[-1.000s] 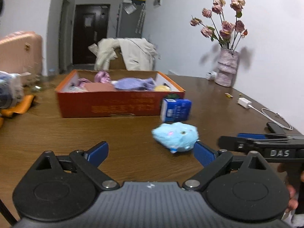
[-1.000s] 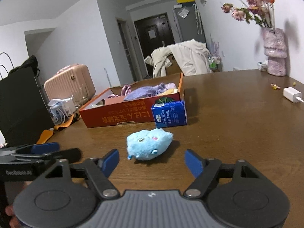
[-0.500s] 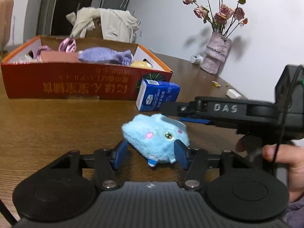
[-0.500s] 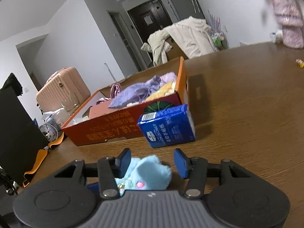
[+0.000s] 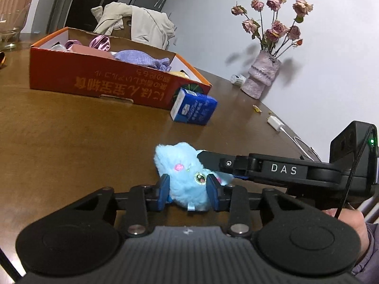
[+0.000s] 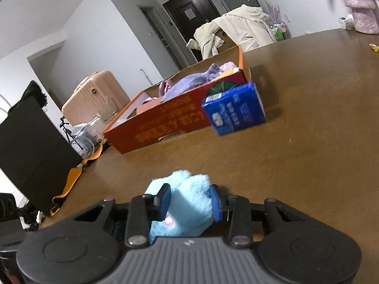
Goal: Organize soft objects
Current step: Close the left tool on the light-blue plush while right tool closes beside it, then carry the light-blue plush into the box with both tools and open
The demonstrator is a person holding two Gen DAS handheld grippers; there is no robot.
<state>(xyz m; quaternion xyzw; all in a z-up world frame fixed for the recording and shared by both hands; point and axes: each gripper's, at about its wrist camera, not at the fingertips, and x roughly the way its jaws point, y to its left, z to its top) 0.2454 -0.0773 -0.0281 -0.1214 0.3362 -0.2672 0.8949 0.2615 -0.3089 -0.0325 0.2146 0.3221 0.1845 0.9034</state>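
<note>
A light blue plush toy (image 5: 180, 165) lies on the brown table (image 5: 71, 146), near its front. My left gripper (image 5: 188, 189) has its blue pads pressed into the toy's sides, and its jaws are closing. From the right, one black finger (image 5: 213, 161) of my other gripper reaches over the toy. In the right wrist view my right gripper (image 6: 189, 198) squeezes the same plush toy (image 6: 187, 179) between its pads, its jaws closing too. An orange cardboard box (image 5: 94, 80) behind holds a purple cloth (image 5: 139, 58) and other soft items.
A blue carton (image 5: 194, 110) lies against the box's near corner. A vase of dried roses (image 5: 263, 75) and a white charger (image 5: 274, 122) are at the right. A person's hand (image 5: 343, 220) holds the right gripper. A pink suitcase (image 6: 94, 90) stands beyond the table.
Both grippers came in on the plush toy from either side and dropped lower. Their jaws went from wide apart to pressing on the toy.
</note>
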